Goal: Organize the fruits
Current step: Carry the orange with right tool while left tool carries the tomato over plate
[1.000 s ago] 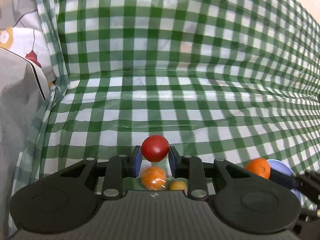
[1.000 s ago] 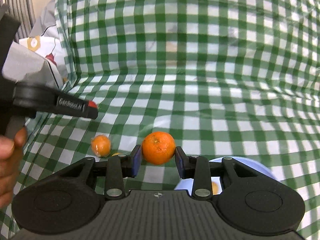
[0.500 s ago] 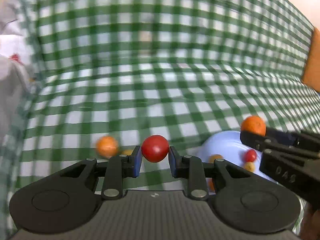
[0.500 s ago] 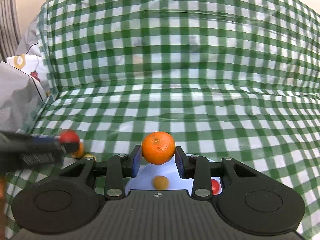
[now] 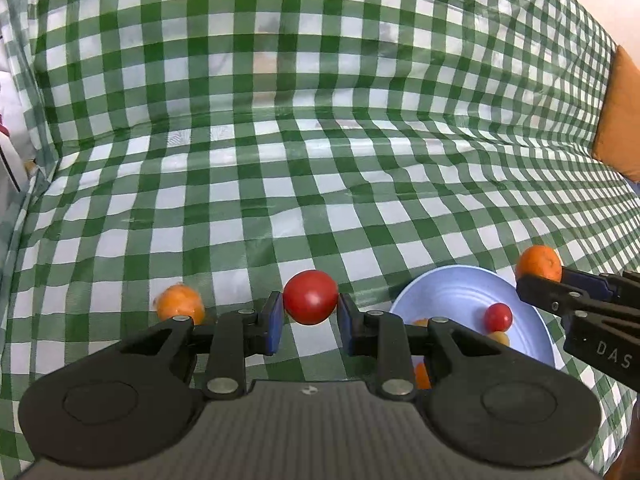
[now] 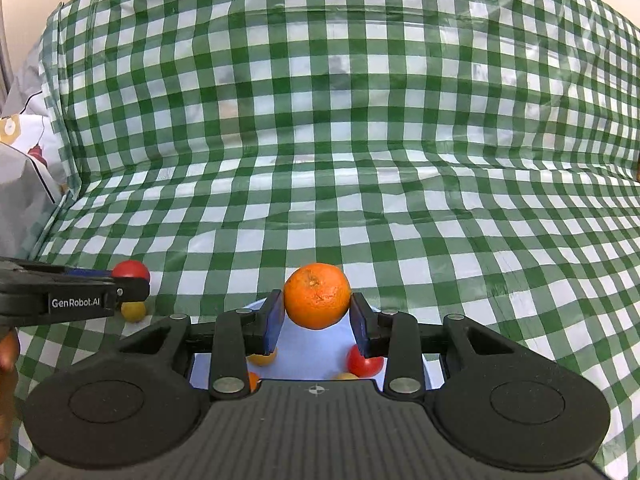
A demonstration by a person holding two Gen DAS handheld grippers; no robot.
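Left wrist view, bottom centre: left gripper (image 5: pixel 310 312) fingers pinching a red tomato (image 5: pixel 310 297), held above the checked cloth (image 5: pixel 320 184) that covers the surface. Just right of it, lower right of the frame — light blue plate (image 5: pixel 452 288) with a small red tomato (image 5: pixel 498 317), a yellowish fruit (image 5: pixel 499 338) and bits of orange fruit half hidden behind the fingers. Right gripper (image 5: pixel 540 276) comes in at the right edge, over the plate's far rim, carrying an orange (image 5: pixel 538 263). Lower left: a loose orange fruit (image 5: pixel 180 304) on the cloth.

Right wrist view, bottom centre: right gripper fingers (image 6: pixel 274 322) pinching the orange, directly over the plate. Left edge, mid-low: left gripper with its tomato, and a small yellow fruit (image 6: pixel 133 311) on the cloth beneath it. Beyond — cloth only, running up the backing at the top of the frame.
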